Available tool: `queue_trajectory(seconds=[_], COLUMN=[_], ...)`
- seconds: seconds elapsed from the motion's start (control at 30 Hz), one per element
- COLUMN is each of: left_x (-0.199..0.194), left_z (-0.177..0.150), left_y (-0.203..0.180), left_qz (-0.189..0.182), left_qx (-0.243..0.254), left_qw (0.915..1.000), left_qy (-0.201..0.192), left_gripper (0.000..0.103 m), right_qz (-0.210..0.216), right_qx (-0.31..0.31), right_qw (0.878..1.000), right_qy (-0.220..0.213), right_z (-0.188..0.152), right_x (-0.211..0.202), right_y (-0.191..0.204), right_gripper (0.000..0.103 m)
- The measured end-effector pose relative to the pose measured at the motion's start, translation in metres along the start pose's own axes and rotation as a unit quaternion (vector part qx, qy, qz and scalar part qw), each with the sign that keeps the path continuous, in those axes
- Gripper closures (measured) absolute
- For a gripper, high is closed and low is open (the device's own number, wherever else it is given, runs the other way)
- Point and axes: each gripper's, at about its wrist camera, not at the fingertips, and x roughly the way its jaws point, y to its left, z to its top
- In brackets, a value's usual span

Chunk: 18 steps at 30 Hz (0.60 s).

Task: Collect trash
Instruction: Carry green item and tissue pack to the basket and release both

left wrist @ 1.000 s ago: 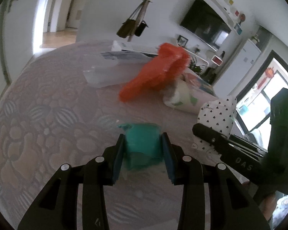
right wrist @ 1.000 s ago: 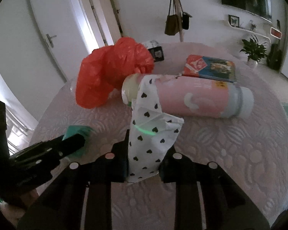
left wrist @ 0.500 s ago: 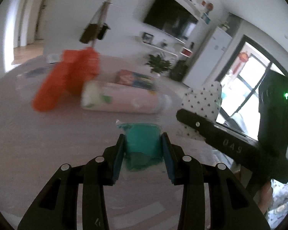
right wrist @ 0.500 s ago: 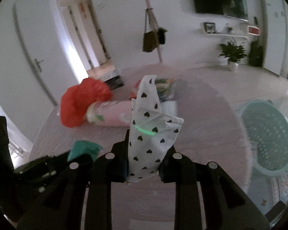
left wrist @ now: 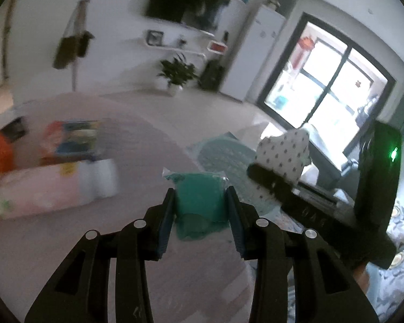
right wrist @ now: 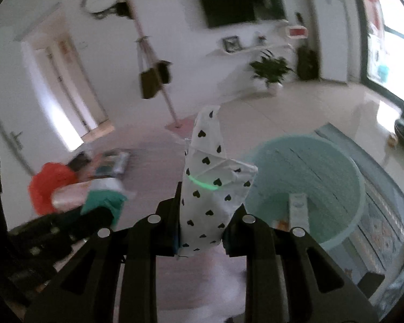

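Observation:
My left gripper (left wrist: 200, 210) is shut on a teal plastic wrapper (left wrist: 200, 202) and holds it above the table's right edge. My right gripper (right wrist: 202, 223) is shut on a white paper wrapper with black hearts (right wrist: 210, 188), held upright. That wrapper also shows in the left wrist view (left wrist: 285, 156), to the right of the teal one. The teal wrapper shows in the right wrist view (right wrist: 102, 202), at the left. A round teal basket (right wrist: 358, 188) stands on the floor beyond the right gripper; it also shows in the left wrist view (left wrist: 226, 153).
On the pink round table (left wrist: 40, 242) lie a pink bottle (left wrist: 48, 188), an orange bag (right wrist: 48, 185) and a colourful packet (left wrist: 75, 137). A white flat item (right wrist: 299, 210) lies in the basket. A patterned rug (right wrist: 385, 215) lies under the basket.
Both grippers have swung to the right, away from the table's middle, with their wrappers still held. The teal basket has come into view ahead of them.

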Motion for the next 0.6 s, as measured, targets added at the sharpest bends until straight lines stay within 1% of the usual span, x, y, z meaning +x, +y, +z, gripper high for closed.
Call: queue_trajectory(seconds=[0.1,0.23,0.3,0.47,0.6], left_x=[0.034,0.070,0.090,0.136,0.157], left_z=[0.010,0.018,0.024,0.031,0.028], left_y=[-0.015,-0.032,-0.037,-0.042,-0.047], left_qz=[-0.005,-0.014,-0.022,-0.041,-0.053], left_qx=[0.017,0.036,0.038,0.029,0.027], left_qw=[0.9997,0.9986,0.9978,0.9950,0.9928], left_qy=[0.020,0.036,0.050,0.086,0.104], left_gripper=[0.067,0.067,0.067,0.067,0.066], right_qz=[-0.020,-0.044,-0.057,-0.083,-0.105], right_qx=[0.037,0.069,0.083,0.114,0.117], right_qw=[0.999,0.996,0.994,0.988,0.985], right_qy=[0.014,0.024,0.033,0.060,0.077], right_z=[-0.003,-0.004,-0.005,-0.013,-0.020], right_x=[0.013,0.028,0.038,0.060,0.077], right_y=[-0.040,-0.080,-0.099,-0.133,-0.146], right_gripper=[0.083,0.083,0.083,0.082,0.081])
